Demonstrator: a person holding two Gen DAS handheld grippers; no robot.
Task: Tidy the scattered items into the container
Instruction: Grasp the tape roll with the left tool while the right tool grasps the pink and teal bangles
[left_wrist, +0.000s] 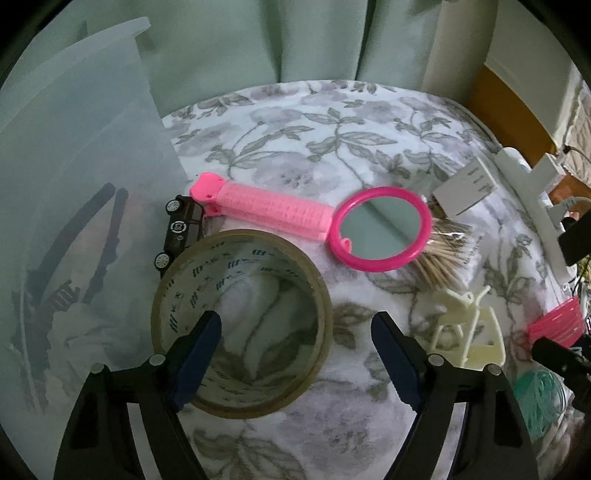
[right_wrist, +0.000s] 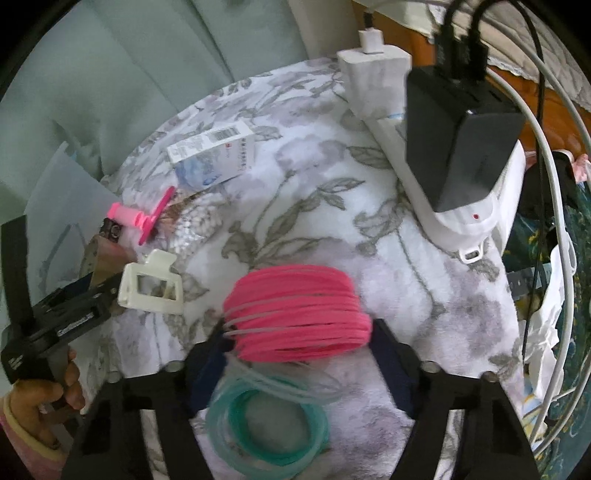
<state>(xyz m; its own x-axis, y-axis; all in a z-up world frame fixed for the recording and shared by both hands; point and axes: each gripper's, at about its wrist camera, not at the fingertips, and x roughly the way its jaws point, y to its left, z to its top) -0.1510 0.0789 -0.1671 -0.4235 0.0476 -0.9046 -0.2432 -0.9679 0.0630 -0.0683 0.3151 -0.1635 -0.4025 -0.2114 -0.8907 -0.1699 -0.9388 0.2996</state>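
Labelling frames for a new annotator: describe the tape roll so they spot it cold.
On the floral blanket, look just right of the translucent container. The tape roll lies flat there, below the pink hair roller and touching a black toy car. It is the only brownish open ring, with the left gripper astride its wall.

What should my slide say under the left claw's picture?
Left claw straddling one side of a tape roll, pink mirror beyond.

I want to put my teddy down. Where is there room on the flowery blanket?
Free: the far stretch of blanket between the curtain and the pink mirror. Crowded: nearer, around the tape roll, toothpicks and white clip.
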